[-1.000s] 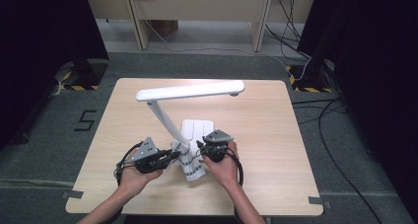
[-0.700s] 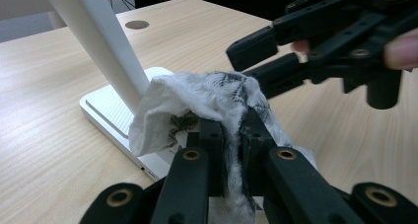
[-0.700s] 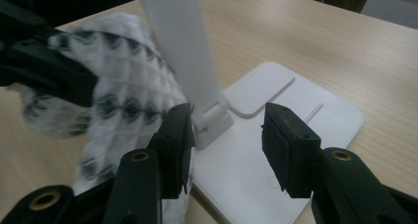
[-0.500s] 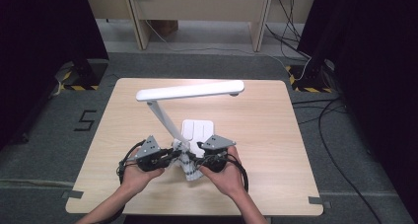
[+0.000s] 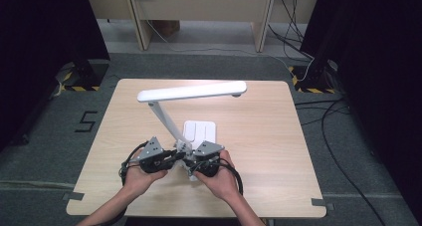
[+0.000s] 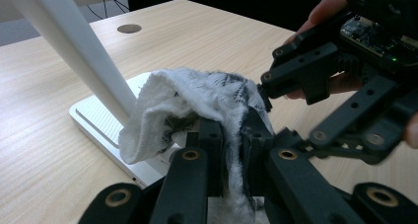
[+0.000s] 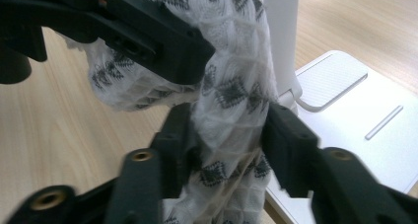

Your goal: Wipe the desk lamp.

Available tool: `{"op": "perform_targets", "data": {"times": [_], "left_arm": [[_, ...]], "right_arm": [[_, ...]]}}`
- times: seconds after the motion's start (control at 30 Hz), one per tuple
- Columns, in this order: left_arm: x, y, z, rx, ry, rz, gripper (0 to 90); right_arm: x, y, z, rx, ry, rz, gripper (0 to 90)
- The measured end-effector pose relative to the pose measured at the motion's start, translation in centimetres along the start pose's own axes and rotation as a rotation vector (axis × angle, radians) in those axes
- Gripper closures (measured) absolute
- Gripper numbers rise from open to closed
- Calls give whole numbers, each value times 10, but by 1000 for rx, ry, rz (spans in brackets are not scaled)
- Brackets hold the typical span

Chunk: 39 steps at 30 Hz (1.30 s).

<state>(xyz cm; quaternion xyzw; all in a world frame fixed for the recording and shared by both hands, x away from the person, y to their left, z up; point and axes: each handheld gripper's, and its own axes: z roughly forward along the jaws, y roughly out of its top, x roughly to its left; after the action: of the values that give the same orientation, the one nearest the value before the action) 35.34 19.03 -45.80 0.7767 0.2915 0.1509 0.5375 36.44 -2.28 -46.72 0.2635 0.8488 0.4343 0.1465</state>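
A white knitted cloth (image 6: 197, 93) with a black pattern hangs between both grippers, just in front of the white desk lamp's base (image 5: 201, 131). My left gripper (image 6: 231, 135) is shut on its lower part. My right gripper (image 7: 226, 130) has just been closing, and its jaws now press the cloth (image 7: 231, 86) from both sides. In the high view the left gripper (image 5: 175, 156) and right gripper (image 5: 191, 162) meet tip to tip at the near end of the lamp base. The lamp's slanted stem (image 6: 74, 46) rises right behind the cloth.
The lamp's long head (image 5: 191, 91) stretches level over the middle of the wooden table (image 5: 278, 136). A round cable hole (image 6: 129, 28) sits in the tabletop behind the lamp. Cables trail from both grippers toward the table's near edge.
The right gripper has shifted left, closer to the left gripper, and now meets it at the cloth. The left hand and the lamp stayed put.
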Motion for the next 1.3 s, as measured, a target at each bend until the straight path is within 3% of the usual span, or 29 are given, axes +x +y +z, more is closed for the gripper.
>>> {"op": "perform_targets", "data": {"times": [0.13,0.27,0.33,0.53,0.83,1.1,1.3], "left_arm": [[-1,2,-2,-22,2,22,748],[-2,5,-4,-41,40,50,555],[-3,6,-5,-50,54,49,484],[-3,8,-12,-66,70,49,429],[7,-9,-10,-28,93,12,487],[19,-27,9,47,109,-3,661],[27,-33,18,95,139,-52,764]], "right_arm": [[-3,0,-2,-5,-9,13,796],[-7,1,-7,-5,-16,32,811],[-10,2,-11,1,-43,31,812],[-23,3,-21,0,-97,63,814],[-47,16,-46,-61,-220,122,813],[-49,39,-46,-124,-247,127,811],[-44,64,-39,-171,-240,113,810]]}}
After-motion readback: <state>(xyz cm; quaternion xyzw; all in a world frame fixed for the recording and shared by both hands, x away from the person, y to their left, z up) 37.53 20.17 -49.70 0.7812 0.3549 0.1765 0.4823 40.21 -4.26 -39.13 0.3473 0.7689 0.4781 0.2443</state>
